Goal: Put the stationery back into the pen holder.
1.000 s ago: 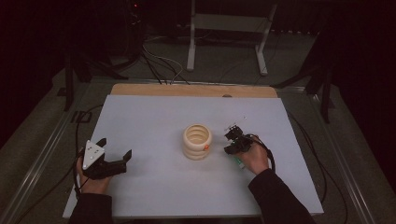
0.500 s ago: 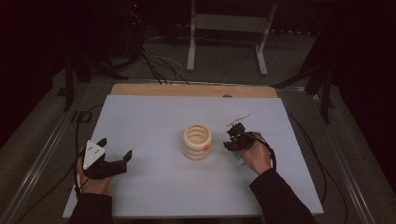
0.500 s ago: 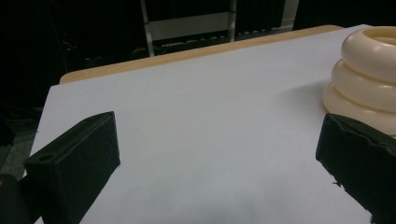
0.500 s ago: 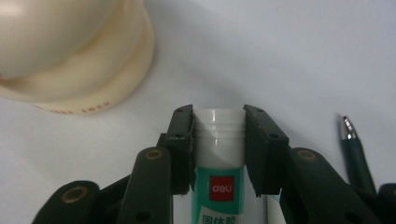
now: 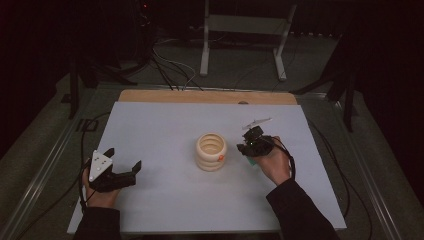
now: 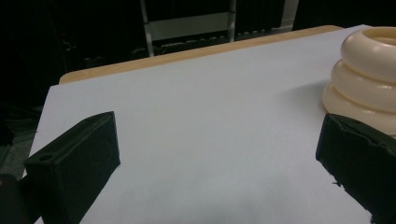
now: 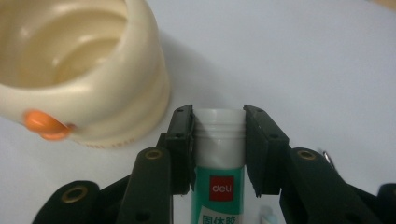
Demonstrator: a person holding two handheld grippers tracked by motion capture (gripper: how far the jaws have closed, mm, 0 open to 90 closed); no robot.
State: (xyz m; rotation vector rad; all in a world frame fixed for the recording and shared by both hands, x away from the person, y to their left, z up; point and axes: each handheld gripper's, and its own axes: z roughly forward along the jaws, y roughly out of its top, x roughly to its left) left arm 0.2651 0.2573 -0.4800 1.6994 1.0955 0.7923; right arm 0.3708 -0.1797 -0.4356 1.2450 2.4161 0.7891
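A cream ribbed holder [image 5: 211, 151] with an orange knob on its side stands at the middle of the white sheet; it rises at the right edge of the left gripper view [image 6: 369, 79] and sits at the upper left of the right gripper view [image 7: 79, 70], its inside hollow. My right gripper [image 5: 248, 145] hangs just right of the holder, shut on a green-and-white glue stick [image 7: 219, 158] whose white end sticks out between the pads. My left gripper [image 5: 122, 162] rests on the sheet at the near left, jaws spread wide with nothing between them.
The white sheet [image 5: 165, 125] covers a wooden board [image 5: 200, 96]. Cables trail off both sides of the table. A white metal stand [image 5: 245, 35] is on the floor beyond the far edge.
My right gripper has risen a little with the glue stick, staying beside the holder. The left gripper has kept still.
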